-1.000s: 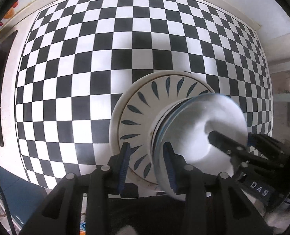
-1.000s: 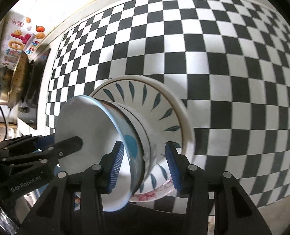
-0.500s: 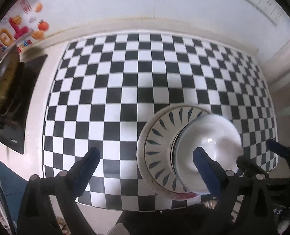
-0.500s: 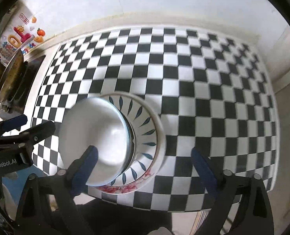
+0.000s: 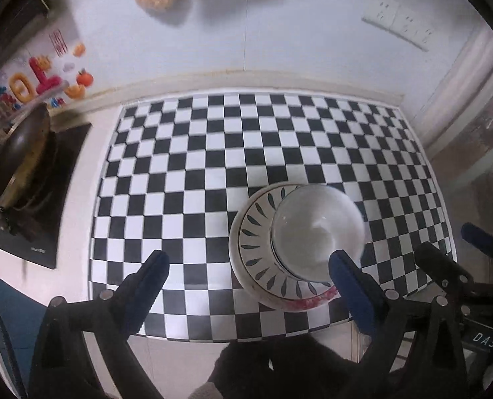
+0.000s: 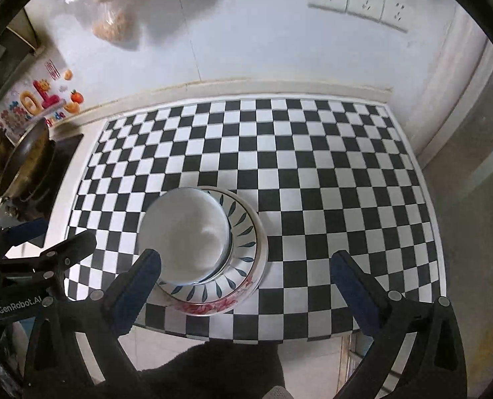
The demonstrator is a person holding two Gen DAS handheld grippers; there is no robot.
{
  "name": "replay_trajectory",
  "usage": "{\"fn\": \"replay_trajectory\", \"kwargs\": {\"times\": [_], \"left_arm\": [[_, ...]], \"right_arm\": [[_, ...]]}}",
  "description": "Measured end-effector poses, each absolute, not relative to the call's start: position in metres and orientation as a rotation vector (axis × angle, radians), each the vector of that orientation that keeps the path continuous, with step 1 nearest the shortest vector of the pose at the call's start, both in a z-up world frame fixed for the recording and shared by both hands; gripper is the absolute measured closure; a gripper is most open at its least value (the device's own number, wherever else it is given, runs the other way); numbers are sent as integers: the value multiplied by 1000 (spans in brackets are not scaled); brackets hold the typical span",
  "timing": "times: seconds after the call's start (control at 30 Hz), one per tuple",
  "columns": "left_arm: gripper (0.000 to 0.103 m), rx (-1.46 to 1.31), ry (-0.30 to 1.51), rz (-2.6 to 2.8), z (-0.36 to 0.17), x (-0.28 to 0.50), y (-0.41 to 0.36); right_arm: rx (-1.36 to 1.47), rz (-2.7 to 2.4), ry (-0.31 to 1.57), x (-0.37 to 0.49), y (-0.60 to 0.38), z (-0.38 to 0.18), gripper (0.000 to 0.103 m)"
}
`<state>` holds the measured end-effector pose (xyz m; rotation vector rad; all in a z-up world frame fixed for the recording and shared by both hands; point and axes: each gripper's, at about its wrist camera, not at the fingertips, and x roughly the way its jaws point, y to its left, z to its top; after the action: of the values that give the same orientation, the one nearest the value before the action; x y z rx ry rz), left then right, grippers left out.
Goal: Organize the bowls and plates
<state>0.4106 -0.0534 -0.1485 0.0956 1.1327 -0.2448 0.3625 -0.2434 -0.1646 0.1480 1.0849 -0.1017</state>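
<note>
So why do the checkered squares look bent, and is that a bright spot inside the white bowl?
Left wrist view: the fisheye lens bows the checkered mat outward, with dark corners; the white bowl shows a soft glare patch. Right wrist view: same bulging; the bowl has glare too, and the wall sockets look slanted.

Glossy glazed bowl point(image 6: 184, 232) and plate point(image 6: 243, 266); smooth checkered mat point(image 6: 312, 166).

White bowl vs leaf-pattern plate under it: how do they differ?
The white bowl is plain, deep and narrower; the leaf-pattern plate is shallow, wider, ringed with dark blue leaf marks. The bowl sits on top, the plate beneath it, on another dish with red flowers. Both are round, stacked upright on the checkered mat.
</note>
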Motion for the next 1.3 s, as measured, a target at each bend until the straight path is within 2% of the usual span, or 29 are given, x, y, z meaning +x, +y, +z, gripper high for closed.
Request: {"fn": "replay_trajectory", "kwargs": {"times": [0.2,0.57,0.9,1.3], "left_arm": [[4,105,1004,-222,-107,367,-54],[4,87,881,-147,-61,267,-48],[4,81,809,-104,-15,180,-24],[4,98,740,-136,15,103,15]], "right_arm": [[123,-111,980,321,-239,-123,0],[127,-84,856,216,-233,-74,0],[120,-94,771,121,-219,-25,0],[103,-181,715,25,-180,12,0]]}}
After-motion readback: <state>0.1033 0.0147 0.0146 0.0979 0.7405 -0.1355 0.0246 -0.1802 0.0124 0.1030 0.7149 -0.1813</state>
